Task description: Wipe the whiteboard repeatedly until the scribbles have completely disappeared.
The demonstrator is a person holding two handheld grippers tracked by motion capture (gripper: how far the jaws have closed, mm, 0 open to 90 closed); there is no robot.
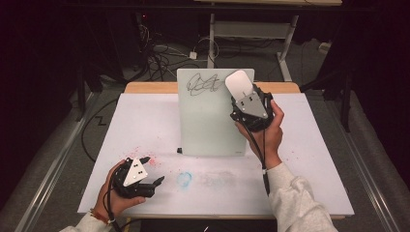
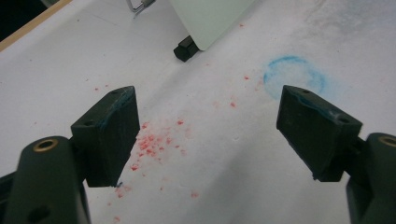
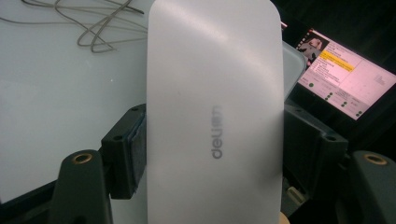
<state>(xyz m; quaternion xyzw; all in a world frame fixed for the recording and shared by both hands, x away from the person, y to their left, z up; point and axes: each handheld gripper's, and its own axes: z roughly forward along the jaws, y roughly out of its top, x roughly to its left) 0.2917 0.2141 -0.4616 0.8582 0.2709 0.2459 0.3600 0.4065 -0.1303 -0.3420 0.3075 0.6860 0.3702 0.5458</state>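
A small upright whiteboard (image 1: pixel 203 121) stands at the middle of the table, with a black scribble (image 1: pixel 203 84) near its top. My right gripper (image 1: pixel 243 98) is shut on a white eraser (image 1: pixel 239 83), held up at the board's top right corner, just right of the scribble. In the right gripper view the eraser (image 3: pixel 210 70) fills the space between the jaws of that gripper (image 3: pixel 215 144), with the board (image 3: pixel 56 93) and scribble (image 3: pixel 93 23) behind it. My left gripper (image 1: pixel 153 170) rests low at the front left, open and holding nothing (image 2: pixel 210 126).
The white table cover (image 1: pixel 309 145) carries red crumbs (image 2: pixel 154 140) under the left gripper and a blue ring smudge (image 2: pixel 293 77) in front of the board. The board's black foot (image 2: pixel 185 48) is at its lower left corner. A lit screen (image 3: pixel 341 79) shows beyond the board.
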